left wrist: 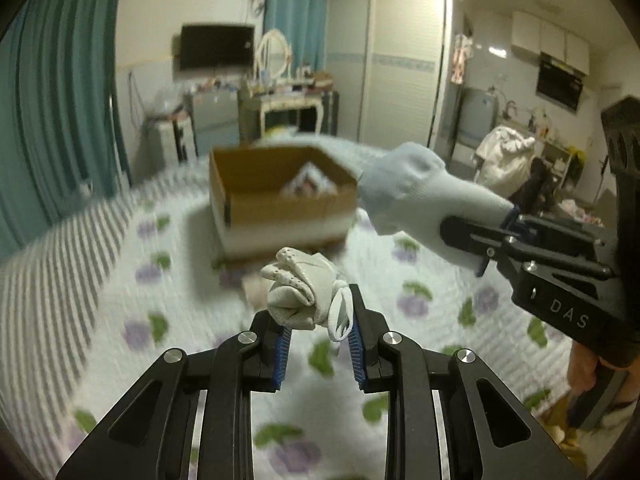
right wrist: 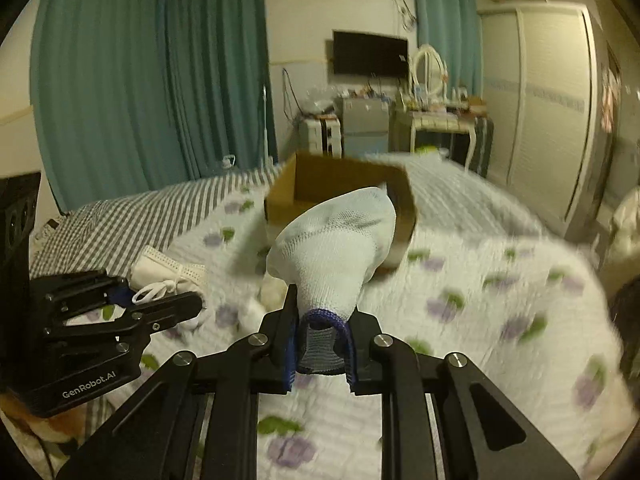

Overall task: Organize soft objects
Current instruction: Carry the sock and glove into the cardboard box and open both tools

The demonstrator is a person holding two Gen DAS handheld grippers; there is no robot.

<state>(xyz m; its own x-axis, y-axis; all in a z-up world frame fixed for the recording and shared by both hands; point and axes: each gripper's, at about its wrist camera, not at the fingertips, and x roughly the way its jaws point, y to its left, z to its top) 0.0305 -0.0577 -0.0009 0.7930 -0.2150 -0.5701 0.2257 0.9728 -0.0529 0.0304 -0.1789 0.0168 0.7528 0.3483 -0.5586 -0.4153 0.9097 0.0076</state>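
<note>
My left gripper [left wrist: 316,320] is shut on a folded white face mask [left wrist: 298,284] with ear loops and holds it above the bed. It also shows in the right wrist view [right wrist: 168,270], held by the left gripper [right wrist: 176,300]. My right gripper [right wrist: 322,336] is shut on a rolled white sock [right wrist: 336,240] with a blue cuff. In the left wrist view the sock [left wrist: 420,196] sticks out of the right gripper [left wrist: 476,240] beside an open cardboard box [left wrist: 256,196]. The box [right wrist: 304,188] stands on the bed ahead.
The bed has a white quilt with purple flowers [left wrist: 420,304] and a grey striped sheet [right wrist: 120,220]. Something white lies inside the box [left wrist: 308,184]. Teal curtains [right wrist: 140,80], a dresser with mirror [left wrist: 276,96] and a wardrobe [left wrist: 400,64] stand behind.
</note>
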